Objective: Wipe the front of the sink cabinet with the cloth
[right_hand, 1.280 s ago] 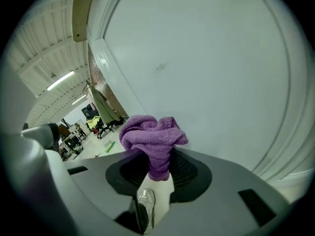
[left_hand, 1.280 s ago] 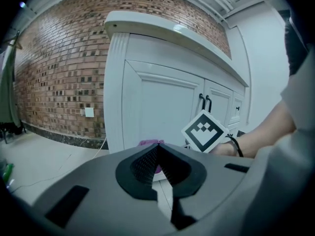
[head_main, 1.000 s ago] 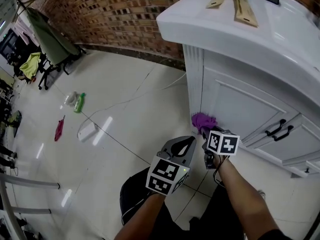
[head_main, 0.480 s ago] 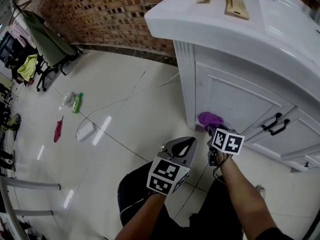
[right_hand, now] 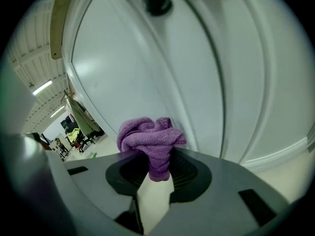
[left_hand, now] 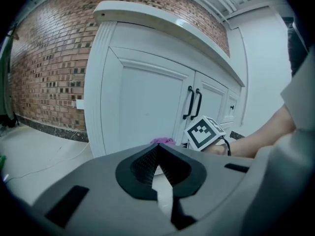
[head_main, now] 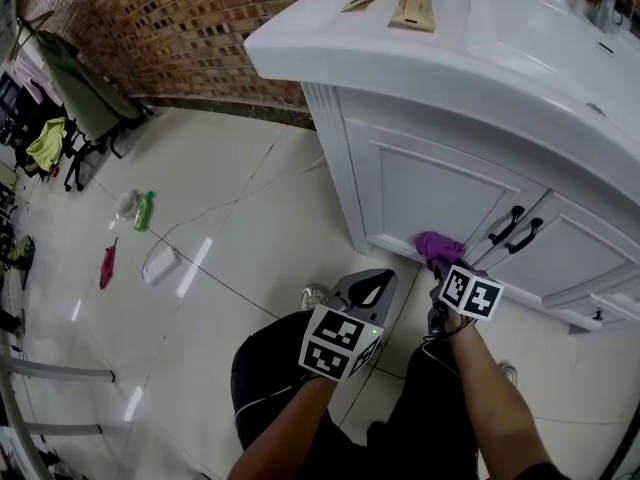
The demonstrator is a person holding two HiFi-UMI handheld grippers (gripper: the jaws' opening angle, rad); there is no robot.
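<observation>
Low down, right tool [right_hand: 156, 167] clamps cloth [right_hand: 149, 137] at the cabinet [head_main: 420, 183].
Left tool [left_hand: 157, 157] closed, empty; cabinet's right end is cut off.

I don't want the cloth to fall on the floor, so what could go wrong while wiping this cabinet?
The right tongs pinch only a narrow tail of the purple cloth, so rubbing it along the cabinet door might pull it loose. The black handles sit close by, and the bunched cloth could snag on them.
</observation>
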